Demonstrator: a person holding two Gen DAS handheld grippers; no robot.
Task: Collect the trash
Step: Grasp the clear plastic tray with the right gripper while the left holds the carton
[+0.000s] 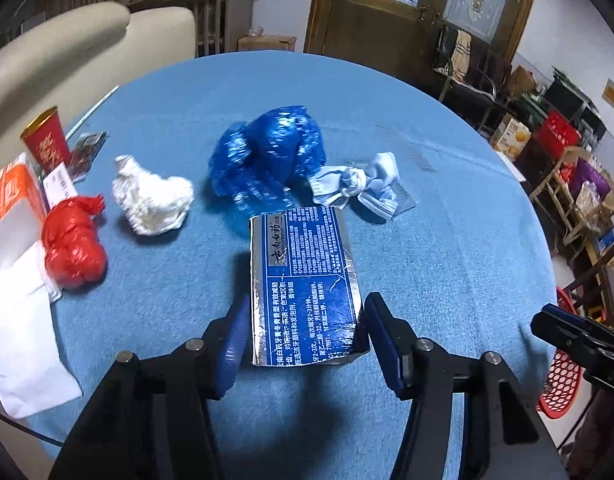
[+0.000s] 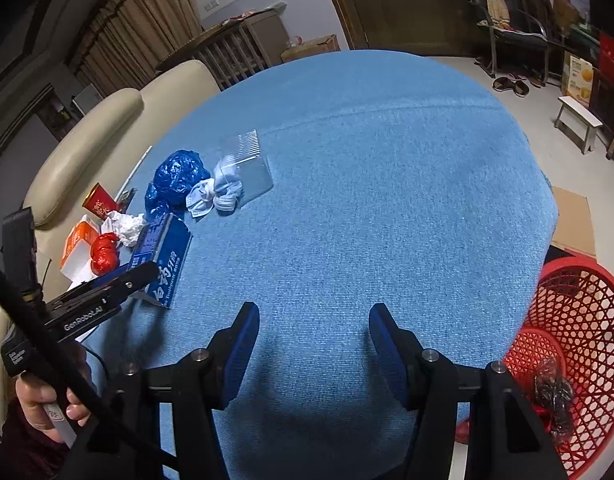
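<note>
Blue cloth covers the round table (image 1: 447, 240) that fills both views; behind it we see a cream sofa (image 1: 67, 52) at upper left and a wooden door (image 1: 387, 8) at top. At the lower right of the right wrist view stands the red basket (image 2: 587, 320), off the table's edge, with a dark crumpled scrap already inside.

Centre-bottom of the left wrist view lies the flattened toothpaste box (image 1: 303, 280), blue and silver, its near end between the jaws of the left gripper (image 1: 303, 344). The pads stand at its two long edges; we cannot tell whether they press on it yet. We judge the box light, thin and easily crushed, its foil face slippery, so the long edges near the end are the best hold.

Above it sit the blue plastic bag (image 1: 267, 156), the white tissue wad (image 1: 151, 200), the red plastic bag (image 1: 73, 248), the knotted face mask (image 1: 359, 188) and, far left, the red paper cup (image 1: 47, 144).

Our right gripper (image 2: 313, 344) hangs over bare cloth, jaws apart and empty.
</note>
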